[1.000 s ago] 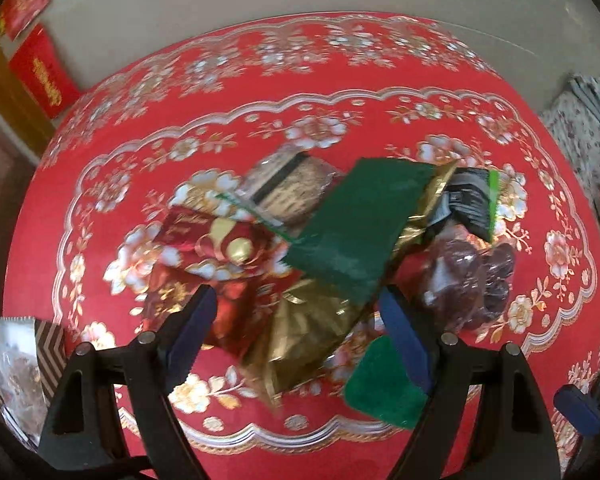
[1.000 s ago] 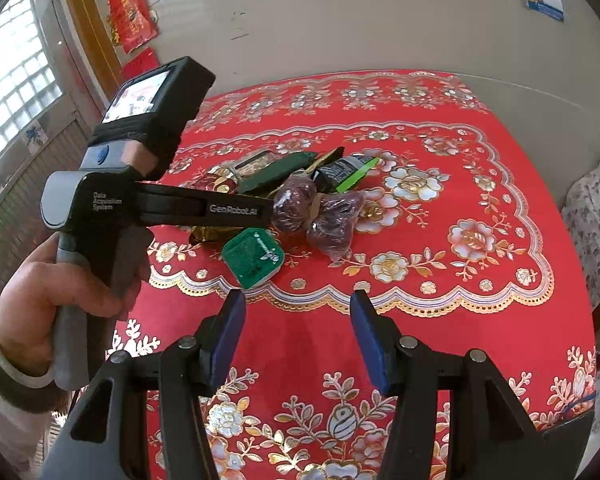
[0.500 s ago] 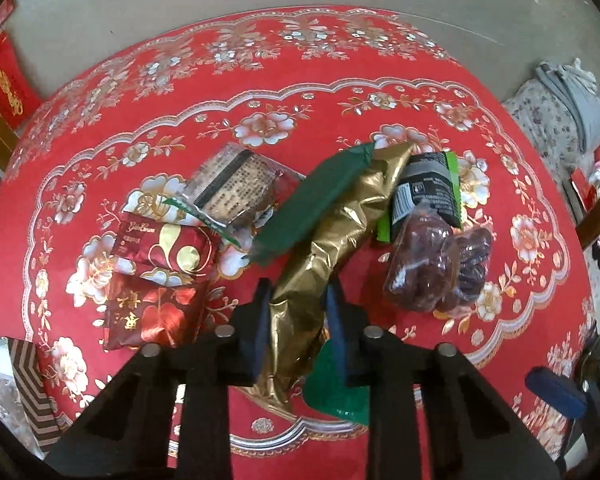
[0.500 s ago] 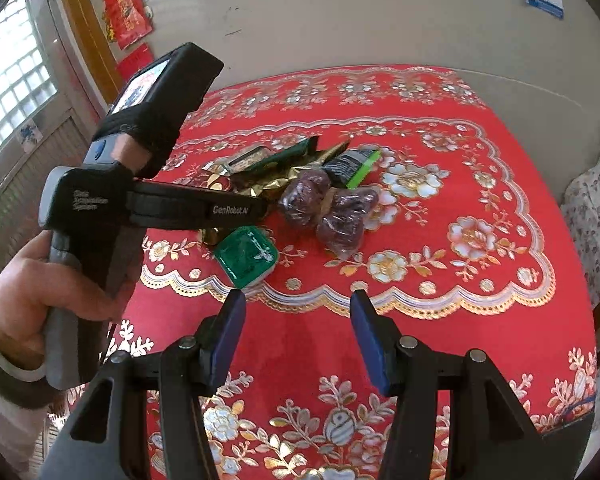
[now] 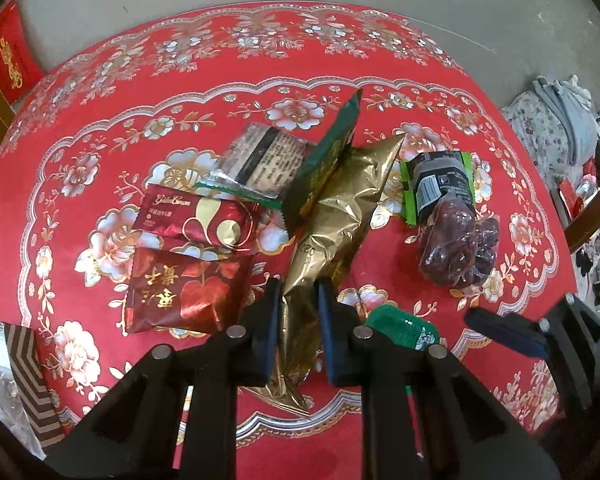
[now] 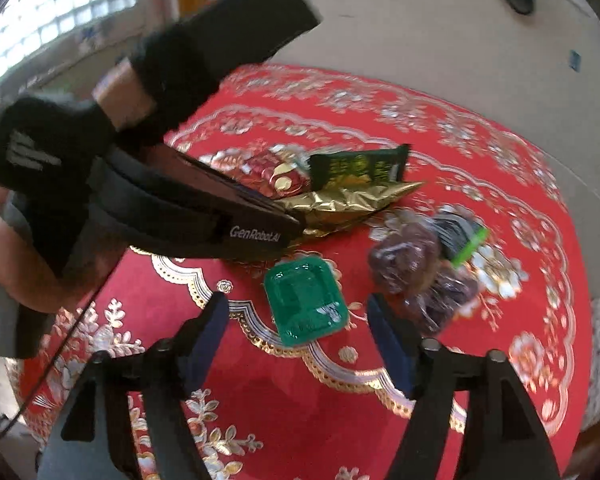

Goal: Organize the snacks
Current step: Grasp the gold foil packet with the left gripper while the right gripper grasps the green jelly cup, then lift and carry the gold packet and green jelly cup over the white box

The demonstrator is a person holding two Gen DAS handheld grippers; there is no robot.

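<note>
My left gripper (image 5: 298, 312) is shut on the near end of a long gold foil packet (image 5: 340, 216), which also shows in the right wrist view (image 6: 352, 204). A green packet (image 5: 328, 160) leans on it. Two red packets (image 5: 188, 292) lie left of it, and a clear brown-biscuit packet (image 5: 260, 160) lies behind. A bag of dark dates (image 5: 456, 244) and a black-green packet (image 5: 440, 184) lie to the right. My right gripper (image 6: 296, 320) is open, its fingers either side of a green square cup (image 6: 306, 300) and close above it.
Everything lies on a round table with a red flowered cloth (image 5: 140, 80). A brown zigzag-patterned bag (image 5: 28, 376) sits at the left edge. The left gripper's body (image 6: 160, 184) and the hand holding it fill the left of the right wrist view.
My left gripper closed on the gold packet's near end. My right gripper moved forward and down towards the green square cup, staying open.
</note>
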